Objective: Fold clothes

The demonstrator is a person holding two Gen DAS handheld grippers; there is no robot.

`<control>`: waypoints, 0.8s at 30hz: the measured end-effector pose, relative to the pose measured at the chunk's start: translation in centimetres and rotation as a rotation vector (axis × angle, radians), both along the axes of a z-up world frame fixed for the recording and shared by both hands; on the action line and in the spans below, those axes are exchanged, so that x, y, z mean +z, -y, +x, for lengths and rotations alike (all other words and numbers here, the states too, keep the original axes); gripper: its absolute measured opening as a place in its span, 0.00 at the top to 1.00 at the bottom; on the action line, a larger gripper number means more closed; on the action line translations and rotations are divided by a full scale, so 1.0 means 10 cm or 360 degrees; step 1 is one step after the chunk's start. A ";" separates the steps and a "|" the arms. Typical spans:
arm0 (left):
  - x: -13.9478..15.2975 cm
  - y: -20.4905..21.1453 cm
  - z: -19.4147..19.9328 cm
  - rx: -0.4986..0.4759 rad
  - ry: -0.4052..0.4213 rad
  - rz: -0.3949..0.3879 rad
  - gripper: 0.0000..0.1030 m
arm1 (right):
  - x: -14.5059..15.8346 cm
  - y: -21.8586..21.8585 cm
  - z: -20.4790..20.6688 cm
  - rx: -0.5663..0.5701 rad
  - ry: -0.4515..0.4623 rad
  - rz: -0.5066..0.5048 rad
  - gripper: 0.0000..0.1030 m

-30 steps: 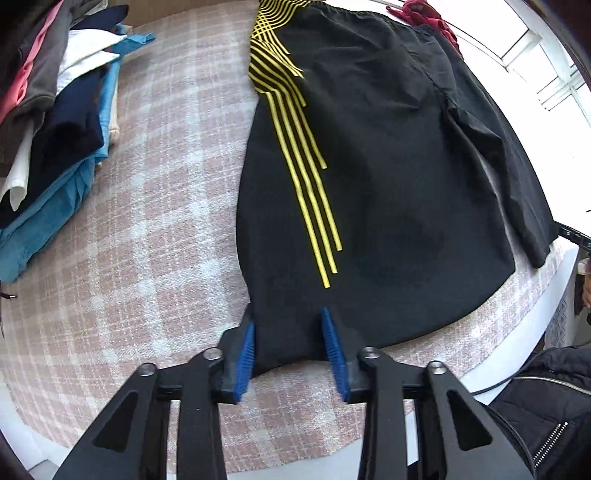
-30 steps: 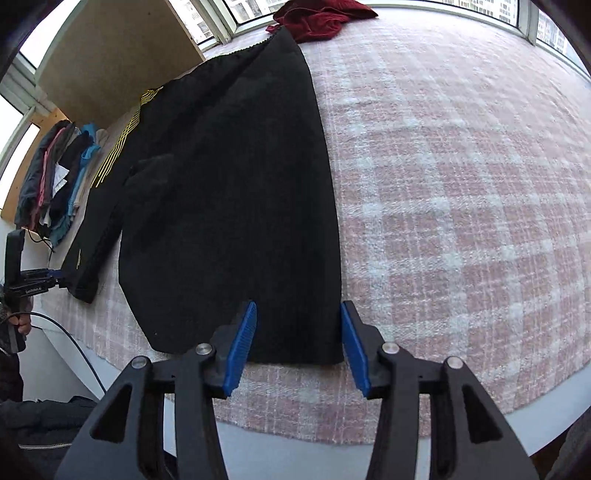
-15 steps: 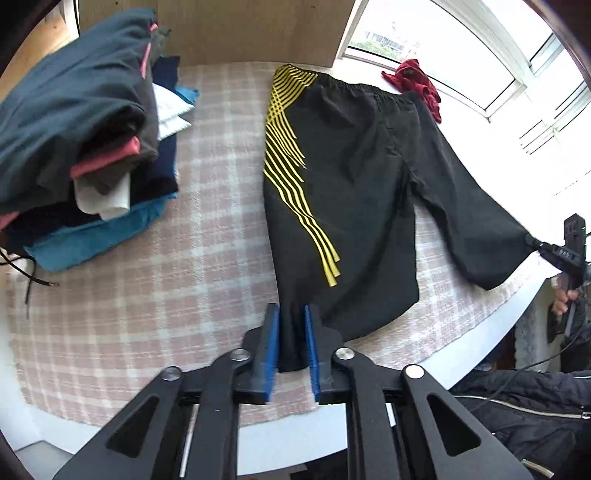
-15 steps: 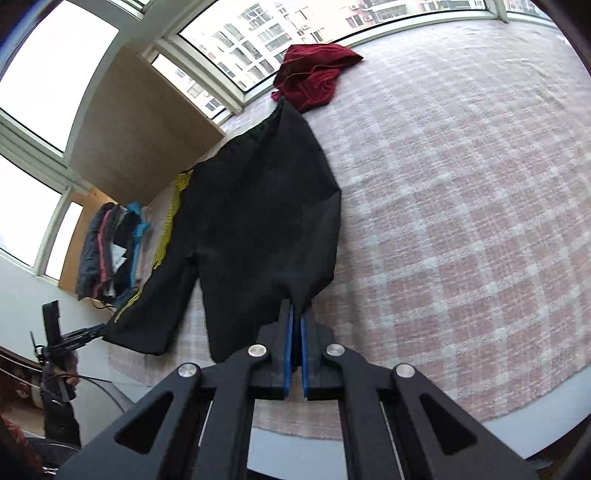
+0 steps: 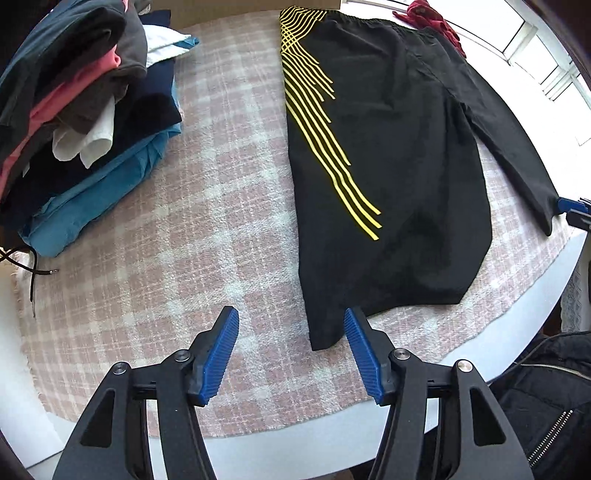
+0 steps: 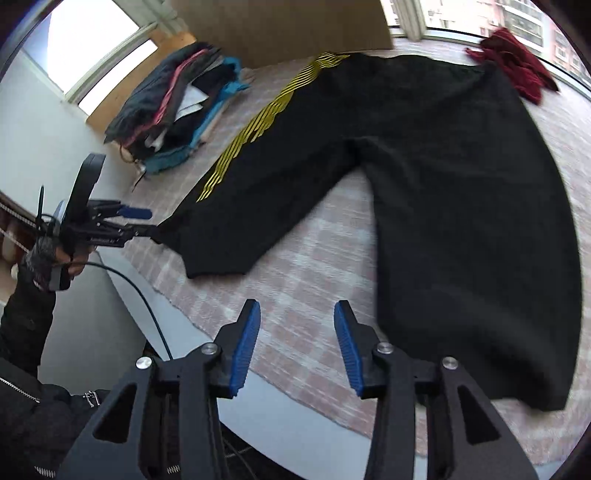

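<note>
Left wrist view: black shorts w/ yellow stripes (image 5: pixel 388 177) lie flat on a pink-and-white checked cloth (image 5: pixel 207 229), filling centre and right of frame, waistband at top, leg hems toward bottom. Left gripper (image 5: pixel 291 350) sits bottom centre, jaws opening; nearest hem corner lies between the blue pads but neither pad presses it, so it's released. Right wrist view: right gripper (image 6: pixel 297 347) is bottom centre, jaws opening, nothing between them but checked cloth; the other leg lies just right of it. In that view the left gripper shows mid-left, held by a gloved hand (image 6: pixel 55 254), tip at the far hem. Shorts look spread, not yet folded. Risks, as a guess: both hems sit near the table edge (image 5: pixel 509 332), so a careless pull could drag fabric off the side; pinching the checked cloth along w/ the hem would ruck the surface and spoil the fold; the right view is motion-blurred, so a fast regrasp may miss the thin edge. Around: stack of folded clothes (image 5: pixel 74 122) at upper left, well apart from the shorts; dark red garment (image 5: pixel 432 18) at top right, touching the waistband and possibly in the way of folding upward; a brown board (image 6: pixel 280 29) behind.
</note>
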State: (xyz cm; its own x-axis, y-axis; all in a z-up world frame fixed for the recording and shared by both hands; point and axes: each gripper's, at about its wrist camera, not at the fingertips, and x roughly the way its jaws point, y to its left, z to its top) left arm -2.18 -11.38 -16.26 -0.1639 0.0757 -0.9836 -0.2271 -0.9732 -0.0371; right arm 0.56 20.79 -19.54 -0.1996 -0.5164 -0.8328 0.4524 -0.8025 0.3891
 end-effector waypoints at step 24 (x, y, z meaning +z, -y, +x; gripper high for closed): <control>0.18 0.17 0.15 -0.0170 -0.0005 0.0097 0.76 | -0.09 0.13 -0.32 -0.0134 0.0413 -0.0003 0.57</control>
State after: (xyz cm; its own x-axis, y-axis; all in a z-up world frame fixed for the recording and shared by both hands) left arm -0.63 -13.04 -14.43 -0.1547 0.1527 -0.9761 -0.3298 -0.9393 -0.0946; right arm -2.65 19.46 -20.44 -0.0220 -0.5088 -0.8606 0.2688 -0.8321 0.4851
